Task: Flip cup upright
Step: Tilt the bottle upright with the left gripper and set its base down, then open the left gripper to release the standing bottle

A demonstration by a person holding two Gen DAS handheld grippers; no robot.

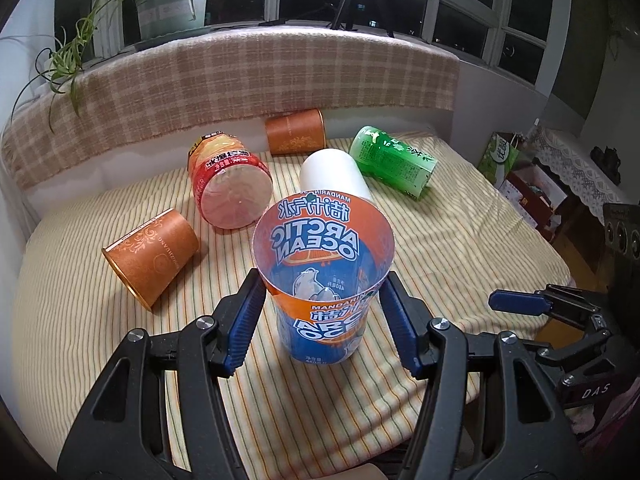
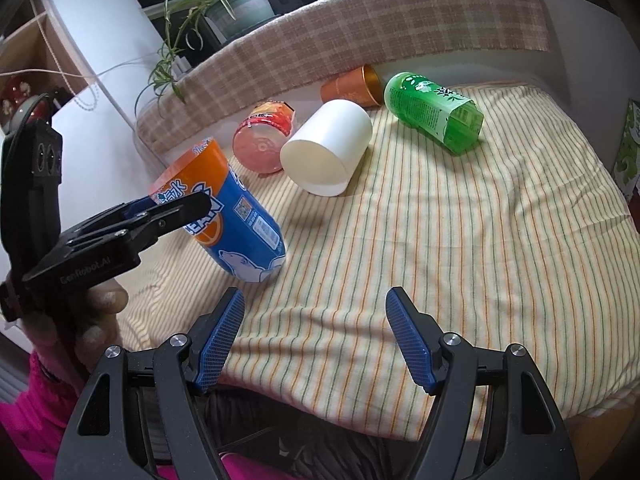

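Note:
A blue and orange "Arctic Ocean" cup (image 1: 324,276) stands mouth-up on the striped cloth, leaning a little; it also shows in the right wrist view (image 2: 236,224). My left gripper (image 1: 322,280) has its blue pads (image 1: 246,312) on both sides of the cup's upper wall, shut on it; it also shows in the right wrist view (image 2: 168,212). My right gripper (image 2: 314,308) is open and empty above the cloth near the front edge; it also shows in the left wrist view (image 1: 520,304).
Other cups lie on their sides on the striped cloth (image 1: 460,248): a white one (image 1: 332,174), a green one (image 1: 392,160), a red one (image 1: 228,184), two orange ones (image 1: 150,256) (image 1: 294,130). A plaid-covered ledge (image 1: 240,76) with a potted plant (image 1: 172,0) runs behind.

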